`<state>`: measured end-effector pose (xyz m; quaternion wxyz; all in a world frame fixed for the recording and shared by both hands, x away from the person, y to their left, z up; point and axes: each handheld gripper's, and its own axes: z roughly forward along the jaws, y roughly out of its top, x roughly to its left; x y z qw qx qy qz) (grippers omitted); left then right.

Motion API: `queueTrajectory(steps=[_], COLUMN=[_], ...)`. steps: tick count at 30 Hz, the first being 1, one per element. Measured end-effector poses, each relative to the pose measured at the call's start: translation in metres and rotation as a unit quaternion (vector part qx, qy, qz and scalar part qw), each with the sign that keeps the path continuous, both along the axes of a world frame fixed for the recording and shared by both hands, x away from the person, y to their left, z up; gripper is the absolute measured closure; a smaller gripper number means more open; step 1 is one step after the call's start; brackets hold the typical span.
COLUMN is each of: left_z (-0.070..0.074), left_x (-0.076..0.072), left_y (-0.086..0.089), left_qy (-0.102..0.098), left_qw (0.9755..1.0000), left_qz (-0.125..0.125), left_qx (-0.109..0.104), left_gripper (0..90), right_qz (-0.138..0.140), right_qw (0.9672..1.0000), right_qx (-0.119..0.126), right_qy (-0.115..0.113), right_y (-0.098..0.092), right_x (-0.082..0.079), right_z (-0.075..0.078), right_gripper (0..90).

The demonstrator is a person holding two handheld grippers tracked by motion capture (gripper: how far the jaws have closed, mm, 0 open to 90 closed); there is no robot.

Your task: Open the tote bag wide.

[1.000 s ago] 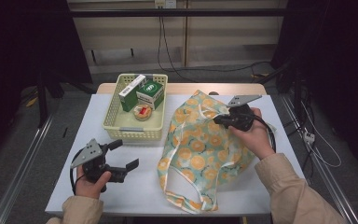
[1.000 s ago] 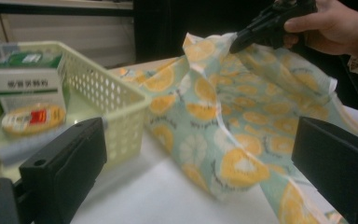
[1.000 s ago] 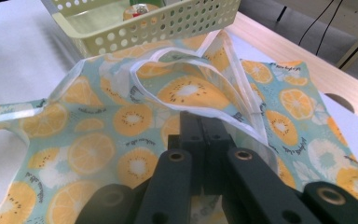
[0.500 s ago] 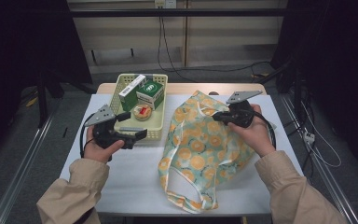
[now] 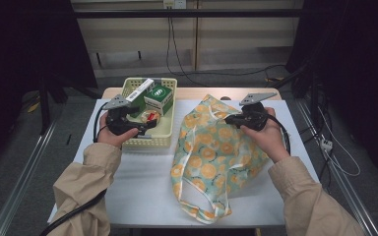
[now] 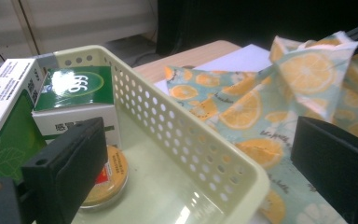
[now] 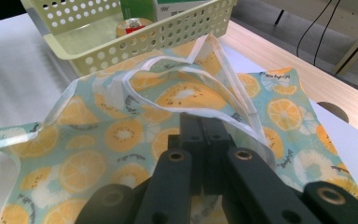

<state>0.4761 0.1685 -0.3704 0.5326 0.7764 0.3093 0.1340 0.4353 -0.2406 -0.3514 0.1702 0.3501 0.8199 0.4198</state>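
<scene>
Now the right tool is pinching the rim of the fruit-print bag, which lies on the white counter, and holds its mouth up. The left tool, jaws spread wide and holding nothing, hangs over the yellow basket. Next it probably needs to grab something there, maybe the round tin. One green box says "999".

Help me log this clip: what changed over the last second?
The left gripper moved from the table's near left edge up to the basket, jaws open, holding nothing. The right gripper stayed shut on the bag; the boxes and tin in the basket kept their places.
</scene>
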Motion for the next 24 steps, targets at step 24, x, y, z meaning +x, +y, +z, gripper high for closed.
queueTrajectory(steps=[24], left_z=[-0.013], left_x=[0.057], left_y=[-0.012], left_qy=[0.069], left_qw=[0.9969], left_qz=[0.008], left_qx=[0.037], left_gripper=[4.0], right_qz=[-0.003], right_qw=[1.0000], right_qx=[0.002], right_qy=[-0.002], right_y=[0.002], right_x=[0.015], right_z=[0.006], right_gripper=[90.0])
